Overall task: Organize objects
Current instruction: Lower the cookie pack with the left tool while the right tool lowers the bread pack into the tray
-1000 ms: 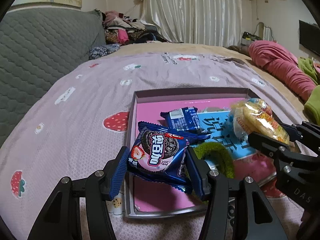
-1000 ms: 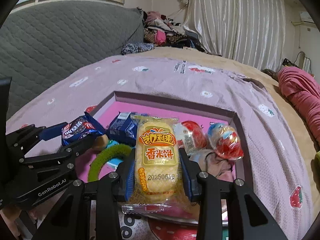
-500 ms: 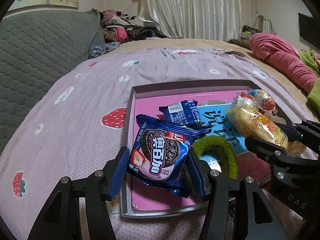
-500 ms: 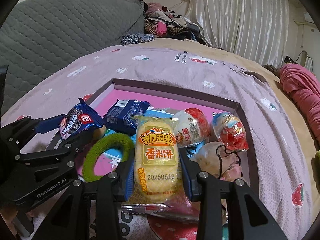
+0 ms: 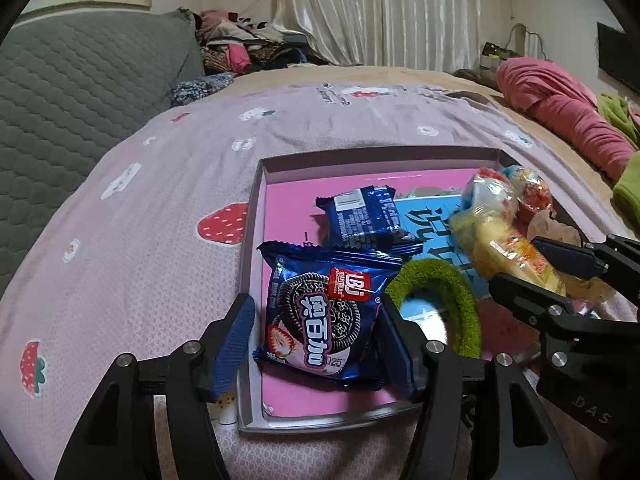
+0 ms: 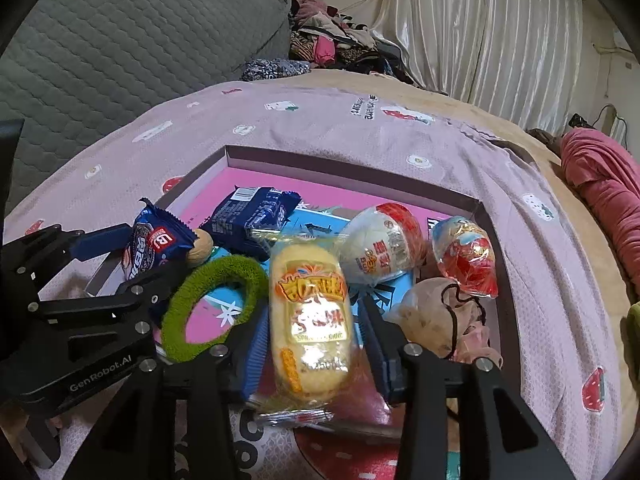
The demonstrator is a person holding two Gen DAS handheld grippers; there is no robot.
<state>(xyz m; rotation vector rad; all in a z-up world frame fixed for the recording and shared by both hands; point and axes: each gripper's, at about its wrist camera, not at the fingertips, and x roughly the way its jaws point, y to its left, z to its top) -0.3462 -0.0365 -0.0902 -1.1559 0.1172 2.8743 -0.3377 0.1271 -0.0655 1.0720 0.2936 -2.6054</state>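
Observation:
A shallow box with a pink floor (image 5: 280, 208) (image 6: 256, 160) lies on the bed. My left gripper (image 5: 316, 332) is open; the blue Oreo-style cookie pack (image 5: 324, 312) (image 6: 154, 246) lies between its fingers over the box's near left corner. My right gripper (image 6: 310, 334) is open around the yellow rice-cracker pack (image 6: 310, 320) (image 5: 508, 252), which rests at the box's near edge. A second blue pack (image 5: 362, 216) (image 6: 252, 220) and a green fuzzy ring (image 5: 444, 300) (image 6: 212, 308) lie inside.
Two foil-wrapped toy eggs (image 6: 384, 248) (image 6: 466, 256) and a drawstring pouch (image 6: 436, 316) fill the box's right side. A grey quilted headboard (image 5: 80, 92) stands left, a pink blanket (image 5: 568, 108) right. The purple strawberry bedspread (image 5: 160, 220) surrounds the box.
Both grippers moved lower toward the box and their jaws opened. The cookie pack and the rice-cracker pack now rest in the box instead of being held.

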